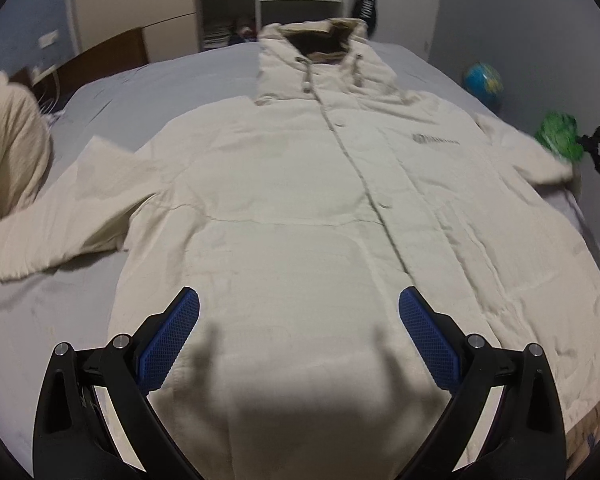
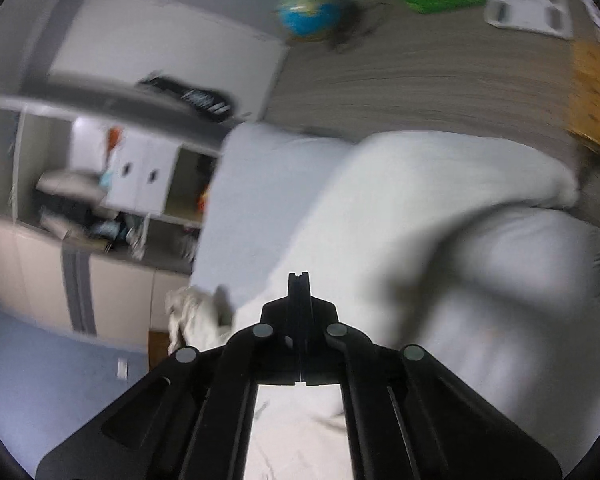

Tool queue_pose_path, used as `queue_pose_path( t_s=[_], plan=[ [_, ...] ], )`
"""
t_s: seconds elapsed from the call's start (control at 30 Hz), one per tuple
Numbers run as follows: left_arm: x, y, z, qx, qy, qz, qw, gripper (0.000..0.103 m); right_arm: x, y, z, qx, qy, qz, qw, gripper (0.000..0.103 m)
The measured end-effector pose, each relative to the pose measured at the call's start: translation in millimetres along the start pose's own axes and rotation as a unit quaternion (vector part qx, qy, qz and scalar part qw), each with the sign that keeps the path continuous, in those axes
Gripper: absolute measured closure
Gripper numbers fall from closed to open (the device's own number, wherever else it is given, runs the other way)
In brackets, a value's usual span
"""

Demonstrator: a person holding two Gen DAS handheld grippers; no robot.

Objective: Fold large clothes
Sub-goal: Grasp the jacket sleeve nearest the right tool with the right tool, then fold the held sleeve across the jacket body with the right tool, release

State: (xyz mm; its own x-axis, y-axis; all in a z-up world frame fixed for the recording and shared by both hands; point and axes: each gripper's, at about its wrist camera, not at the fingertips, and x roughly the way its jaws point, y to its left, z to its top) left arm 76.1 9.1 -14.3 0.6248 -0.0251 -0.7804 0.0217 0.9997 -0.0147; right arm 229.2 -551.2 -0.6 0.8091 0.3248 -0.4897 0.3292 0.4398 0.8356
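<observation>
The left gripper (image 1: pixel 299 312) is nearest in its own view. Its two blue pads (image 1: pixel 172 344) stand wide apart above the lower part of the cream coat (image 1: pixel 292 208), with nothing between them, and their shadow falls on the cloth below.

The coat lies flat on the grey bed (image 1: pixel 36 320), front side up. Its hem is close to the camera and its hood (image 1: pixel 316 52) is at the far end. One sleeve (image 1: pixel 60 216) spreads to the left side of the picture. The other sleeve reaches to the right edge of the bed, where a part of the right gripper (image 2: pixel 299 280) shows.

In the right wrist view the jaws of this gripper are pressed fully together. White cloth lies under and around them, but the picture is blurred and I cannot tell if cloth is pinched.

Farther away stand a shelf unit (image 1: pixel 228 4), a globe (image 1: pixel 483 80) on the floor and a green bag (image 1: pixel 560 136).
</observation>
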Motion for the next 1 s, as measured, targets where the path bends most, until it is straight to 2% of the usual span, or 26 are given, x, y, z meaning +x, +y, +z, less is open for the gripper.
queue_pose_path(
  t_s=[0.13,0.27,0.37,0.5,0.63,0.7,0.77,1.0],
  plan=[
    [4.5,11.8,-3.2,-0.016,-0.001,0.013,0.9998,0.007,11.4,55.9,-26.8,-0.054,0.020,0.026,0.998,0.103],
    [5.5,15.0,-4.8,-0.017,-0.002,0.013,0.9998,0.007,22.9,72.7,-46.1,-0.056,0.041,0.016,0.997,0.103],
    [3.5,10.1,-4.8,-0.002,-0.008,0.011,0.9999,0.007,22.7,63.2,-49.7,-0.051,0.050,-0.007,0.997,0.103],
    [6.3,-1.4,-5.6,0.024,-0.009,0.017,0.9995,0.007,10.9,28.3,-40.6,-0.028,0.049,-0.038,0.998,0.103],
    [10.1,-1.9,-5.9,0.026,-0.007,0.019,0.9995,0.007,2.6,-6.7,-28.9,-0.005,0.044,-0.066,0.997,0.103],
    [11.7,0.7,-5.9,0.019,-0.005,0.020,0.9996,0.007,-0.5,-23.8,-25.5,0.005,0.045,-0.080,0.996,0.094],
    [13.7,5.1,-5.4,0.007,-0.002,0.019,0.9998,0.007,-2.1,-37.8,-25.5,0.017,0.044,-0.082,0.995,0.062],
    [20.7,15.7,-6.5,-0.020,0.012,0.019,0.9996,0.007,-3.4,-79.4,-23.3,0.068,0.022,-0.066,0.995,0.062]
  ],
)
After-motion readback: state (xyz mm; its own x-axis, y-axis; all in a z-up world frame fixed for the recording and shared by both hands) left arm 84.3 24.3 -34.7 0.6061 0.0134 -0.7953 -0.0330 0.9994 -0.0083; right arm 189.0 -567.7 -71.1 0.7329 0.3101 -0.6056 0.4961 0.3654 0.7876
